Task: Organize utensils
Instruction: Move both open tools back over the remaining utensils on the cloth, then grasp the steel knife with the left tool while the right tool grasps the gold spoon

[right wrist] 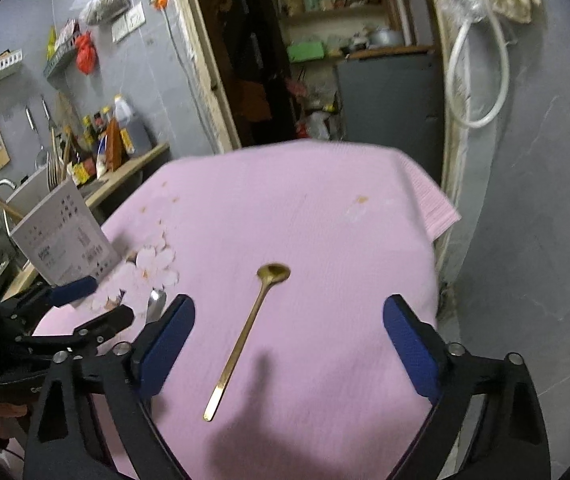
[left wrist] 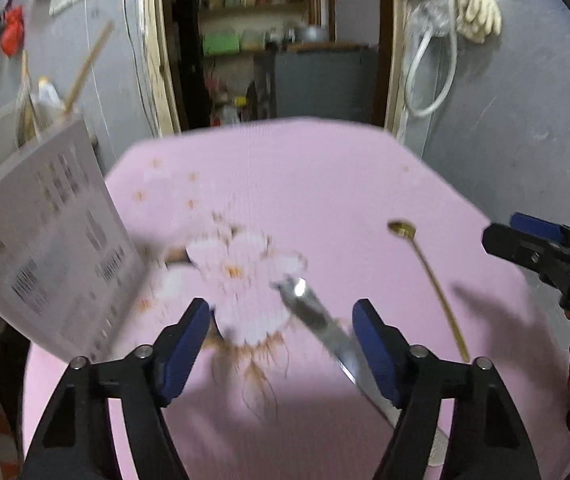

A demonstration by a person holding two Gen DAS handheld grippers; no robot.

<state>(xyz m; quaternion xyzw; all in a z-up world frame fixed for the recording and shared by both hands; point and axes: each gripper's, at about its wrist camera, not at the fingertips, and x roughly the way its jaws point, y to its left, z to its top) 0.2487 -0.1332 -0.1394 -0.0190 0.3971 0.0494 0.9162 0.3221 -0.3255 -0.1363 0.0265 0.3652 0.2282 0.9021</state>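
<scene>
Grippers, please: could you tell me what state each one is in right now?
Left gripper: open, holding nothing, above the silver utensil.
Right gripper: open, holding nothing, above the gold spoon.

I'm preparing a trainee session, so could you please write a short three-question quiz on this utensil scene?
1. True or false: the gold spoon lies between the right gripper fingers, untouched.
2. What does the left gripper frame? A) silver utensil B) chopsticks C) plate
3. What colour is the cloth?

Key: 1 true; 2 A, the silver utensil; 3 pink.
</scene>
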